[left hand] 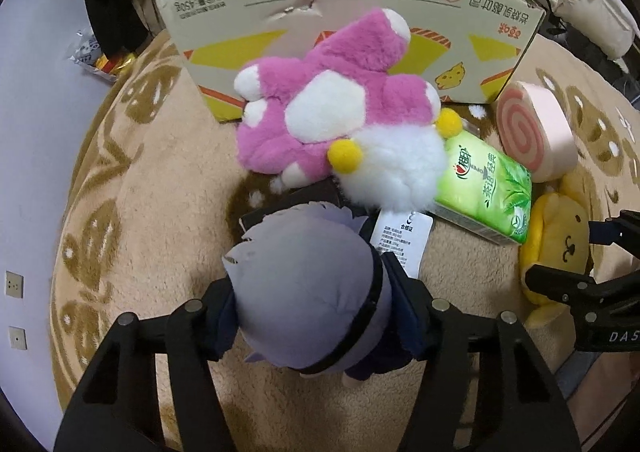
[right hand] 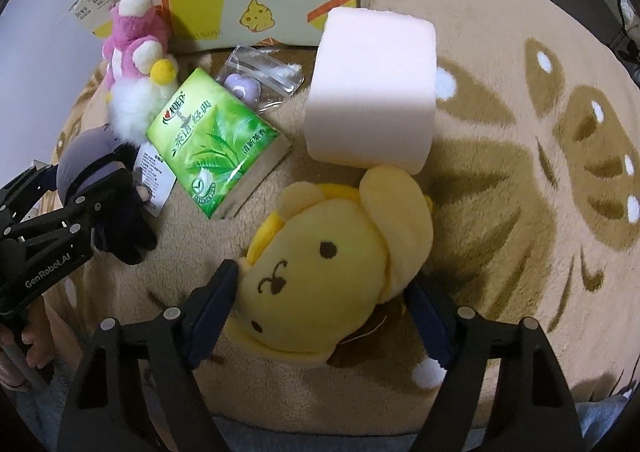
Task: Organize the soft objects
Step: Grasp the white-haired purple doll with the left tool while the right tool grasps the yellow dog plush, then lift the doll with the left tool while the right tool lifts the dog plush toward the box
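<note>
Lower centre of each view: the left gripper (left hand: 312, 316) has its fingers pinching a grey doll's (left hand: 304, 292) squashy head, while the right gripper's (right hand: 324, 300) fingers flank a yellow plush (right hand: 320, 276), barely touching. Both toys look light and compressible; best held mid-body.

Both tools point steeply down. The left tool (left hand: 316, 308) has its two fingers (left hand: 404, 300) pressed against the sides of a grey doll's head (left hand: 308, 288). The right tool (right hand: 324, 304) brackets a yellow plush (right hand: 320, 272); its left finger touches the plush, the right finger's contact is unclear. A hand (right hand: 28, 336) grips the left tool's handle.
</note>
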A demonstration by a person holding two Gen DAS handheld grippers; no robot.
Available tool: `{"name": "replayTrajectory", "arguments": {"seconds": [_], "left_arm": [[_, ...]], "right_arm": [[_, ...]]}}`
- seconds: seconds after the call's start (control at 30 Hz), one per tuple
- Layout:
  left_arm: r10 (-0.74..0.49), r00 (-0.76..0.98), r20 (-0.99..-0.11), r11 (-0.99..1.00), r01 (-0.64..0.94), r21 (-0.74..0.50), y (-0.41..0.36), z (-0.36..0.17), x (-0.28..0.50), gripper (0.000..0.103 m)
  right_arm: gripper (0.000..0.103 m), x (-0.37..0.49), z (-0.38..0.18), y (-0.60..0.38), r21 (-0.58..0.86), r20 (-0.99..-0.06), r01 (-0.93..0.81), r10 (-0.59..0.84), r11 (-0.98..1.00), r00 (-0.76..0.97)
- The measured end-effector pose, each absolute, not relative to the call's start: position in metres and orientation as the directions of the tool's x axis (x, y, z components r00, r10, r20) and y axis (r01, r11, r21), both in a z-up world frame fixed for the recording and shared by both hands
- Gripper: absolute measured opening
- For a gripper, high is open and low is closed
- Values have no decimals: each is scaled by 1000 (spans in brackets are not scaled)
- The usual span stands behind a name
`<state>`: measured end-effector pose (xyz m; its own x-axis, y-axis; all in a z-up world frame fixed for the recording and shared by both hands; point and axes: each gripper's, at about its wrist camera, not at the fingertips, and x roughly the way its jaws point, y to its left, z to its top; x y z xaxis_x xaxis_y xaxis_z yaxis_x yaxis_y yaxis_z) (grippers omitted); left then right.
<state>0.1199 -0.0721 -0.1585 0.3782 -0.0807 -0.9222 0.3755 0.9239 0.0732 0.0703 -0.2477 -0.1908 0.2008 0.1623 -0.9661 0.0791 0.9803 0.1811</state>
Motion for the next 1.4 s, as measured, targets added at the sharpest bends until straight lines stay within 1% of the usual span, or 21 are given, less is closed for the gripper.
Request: {"name": "replayTrajectory", "arguments": {"seconds": [0.13,0.23,0.4,0.6,0.7,0.83,0.97,1.17,1.3,1.4], "left_arm": [[-90,397,-913,936,347,59,-66,-151,119,62],[-75,418,-905,940,332,75,-65,-145,116,62],[-81,472,-878,940,329,89,-64,-130,107,62],[-101,560,-822,947,306,92,-58,-107,91,62],[-112,610,-784,952,293,92,-55,-94,82,63],[-125,681,-721,959,269,87,-49,-75,71,63],[-101,747,-657,971,217,98,-43,-62,66,63],[-74,817,-573,980,165,110,-36,-41,60,63],[-96,838,-537,983,166,84,-33,-31,59,63],[-108,858,-503,980,178,94,-36,-22,56,63]], "right_arm": [[83,68,-182,-251,190,-961,83,168,978,219],[82,57,-161,-268,178,-955,71,155,981,254],[81,52,-146,-269,209,-937,65,181,976,299],[81,34,-107,-268,189,-886,42,152,981,437],[80,23,-87,-263,178,-840,34,134,983,526],[80,10,-61,-275,169,-743,44,98,985,662],[81,4,-43,-275,151,-652,45,65,988,755],[80,9,-27,-268,122,-540,43,30,992,841],[81,9,-15,-265,91,-468,61,-12,994,884],[81,8,-4,-261,67,-405,64,-32,996,914]]}}
